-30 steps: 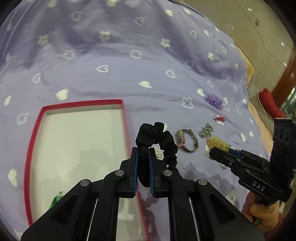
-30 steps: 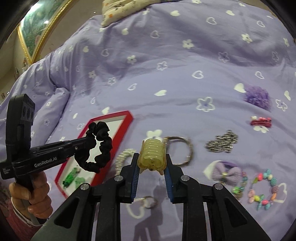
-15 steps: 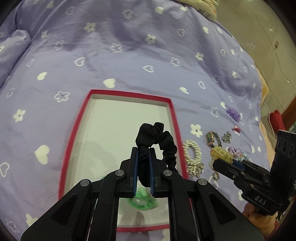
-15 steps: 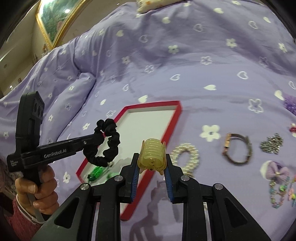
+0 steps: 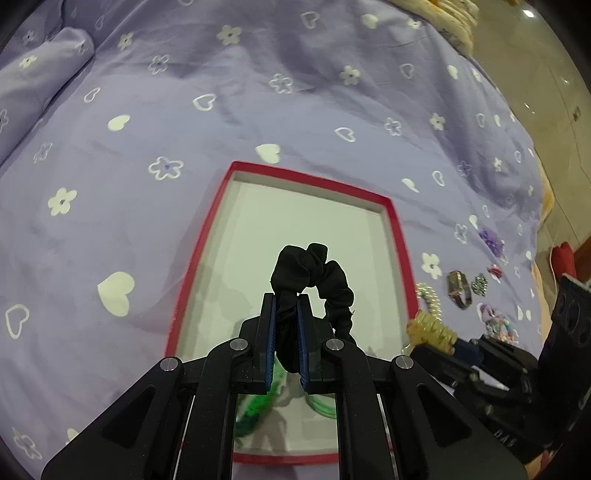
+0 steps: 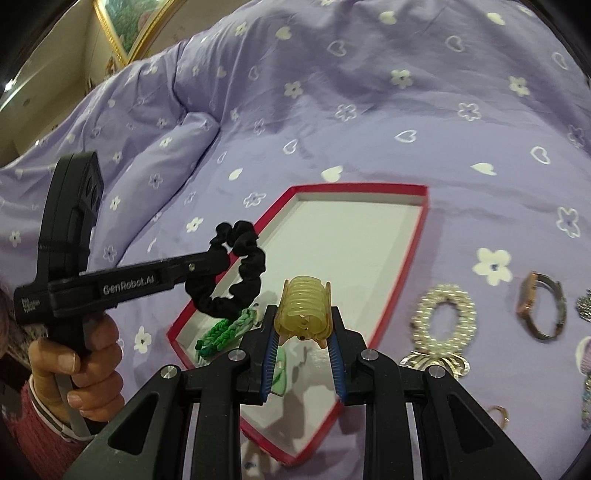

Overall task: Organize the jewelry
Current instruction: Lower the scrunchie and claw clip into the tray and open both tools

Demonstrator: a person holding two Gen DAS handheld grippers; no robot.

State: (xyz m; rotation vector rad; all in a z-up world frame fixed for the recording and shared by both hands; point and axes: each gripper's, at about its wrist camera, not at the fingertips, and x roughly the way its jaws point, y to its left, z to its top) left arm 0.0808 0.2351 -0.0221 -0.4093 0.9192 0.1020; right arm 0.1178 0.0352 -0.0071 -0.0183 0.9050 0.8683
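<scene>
With the left gripper [image 5: 287, 332] pinching the black scrunchie [image 5: 314, 280] and the right gripper [image 6: 303, 345] clamping the yellow hair claw [image 6: 303, 312], both items hang above the red-rimmed tray [image 6: 421, 236] just ahead (green pieces lie below), so release only once low, clear of its rim.

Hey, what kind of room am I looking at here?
Most likely a bedroom: everything lies on a bed under a purple duvet printed with hearts and flowers. A gold-framed picture hangs on the wall behind, and a patterned pillow sits at the far edge.
</scene>
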